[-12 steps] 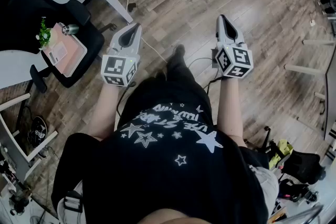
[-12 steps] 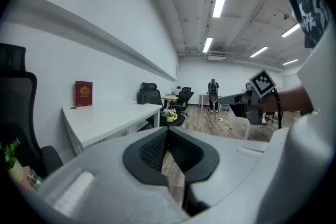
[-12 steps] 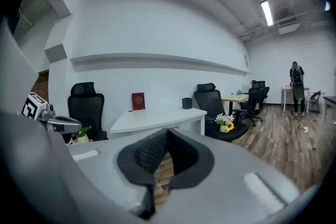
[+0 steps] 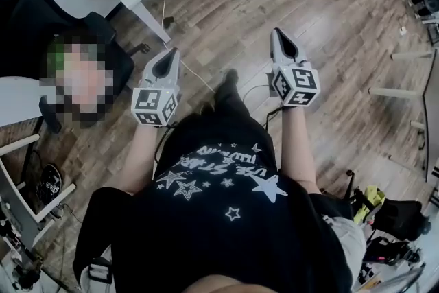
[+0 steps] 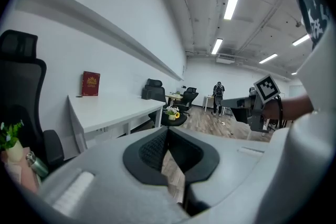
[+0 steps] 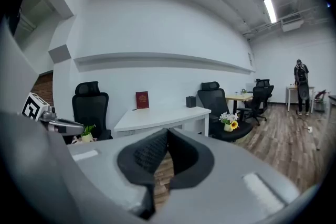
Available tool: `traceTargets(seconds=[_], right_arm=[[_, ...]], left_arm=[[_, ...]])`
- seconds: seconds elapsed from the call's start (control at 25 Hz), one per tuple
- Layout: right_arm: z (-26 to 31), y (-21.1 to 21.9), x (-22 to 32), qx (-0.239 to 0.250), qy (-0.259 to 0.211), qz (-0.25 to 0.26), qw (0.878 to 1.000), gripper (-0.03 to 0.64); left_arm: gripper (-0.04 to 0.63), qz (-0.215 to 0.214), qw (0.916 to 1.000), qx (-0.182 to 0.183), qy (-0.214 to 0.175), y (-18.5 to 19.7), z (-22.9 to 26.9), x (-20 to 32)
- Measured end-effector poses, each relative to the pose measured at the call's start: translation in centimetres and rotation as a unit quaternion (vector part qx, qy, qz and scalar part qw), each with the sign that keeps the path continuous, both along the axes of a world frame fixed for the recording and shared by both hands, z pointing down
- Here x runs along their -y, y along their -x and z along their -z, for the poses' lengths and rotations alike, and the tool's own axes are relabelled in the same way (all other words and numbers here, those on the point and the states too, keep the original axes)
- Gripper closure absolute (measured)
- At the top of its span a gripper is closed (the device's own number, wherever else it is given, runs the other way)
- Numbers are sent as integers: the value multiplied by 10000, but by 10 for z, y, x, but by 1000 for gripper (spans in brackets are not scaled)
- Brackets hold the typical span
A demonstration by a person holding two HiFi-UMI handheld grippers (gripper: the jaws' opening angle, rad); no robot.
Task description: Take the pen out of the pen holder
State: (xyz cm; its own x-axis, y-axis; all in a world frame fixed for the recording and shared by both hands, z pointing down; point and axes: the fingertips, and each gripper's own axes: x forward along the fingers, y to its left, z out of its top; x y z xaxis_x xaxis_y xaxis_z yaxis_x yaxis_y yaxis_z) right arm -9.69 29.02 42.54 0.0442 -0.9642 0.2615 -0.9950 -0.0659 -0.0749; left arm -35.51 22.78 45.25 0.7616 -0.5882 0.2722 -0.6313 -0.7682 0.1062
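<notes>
Box (image 6: 190,102) on desk (image 6: 157,117) — well beyond shut right tool (image 6: 167,135).

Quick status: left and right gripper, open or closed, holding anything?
Left gripper: closed, nothing between the jaws.
Right gripper: closed, nothing between the jaws.

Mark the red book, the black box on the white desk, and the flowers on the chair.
red book (image 6: 142,99), right gripper view, front cover
black box (image 6: 190,102), right gripper view, front face
flowers (image 6: 234,125), right gripper view, yellow bloom
</notes>
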Motion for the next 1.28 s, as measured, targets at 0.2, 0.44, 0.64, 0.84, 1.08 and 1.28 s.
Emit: traceTargets(seconds=[0.2,0.44,0.64,0.84,1.08,1.28], right_arm=[[9,0,5,-54,-86,28,9999,612],[24,-6,6,37,-388,-10,9992,611],[19,-24,26,322,-335,143,9988,388],[-3,-66,63,423,-170,204,9988,359],[-29,-162,146,566,17,476,9973,359],[-29,-250,222,662,99,857,9941,359]], left_arm=[[584,63,9999,-119,-73,-11,12,7],[584,-10,10000,-91,13,-15,13,2],[584,53,10000,-47,55,-28,12,15],[584,149,9998,97,130,-67,1,50],[584,355,9988,322,83,-160,-7,124],[584,697,9972,249,36,-250,7,185]])
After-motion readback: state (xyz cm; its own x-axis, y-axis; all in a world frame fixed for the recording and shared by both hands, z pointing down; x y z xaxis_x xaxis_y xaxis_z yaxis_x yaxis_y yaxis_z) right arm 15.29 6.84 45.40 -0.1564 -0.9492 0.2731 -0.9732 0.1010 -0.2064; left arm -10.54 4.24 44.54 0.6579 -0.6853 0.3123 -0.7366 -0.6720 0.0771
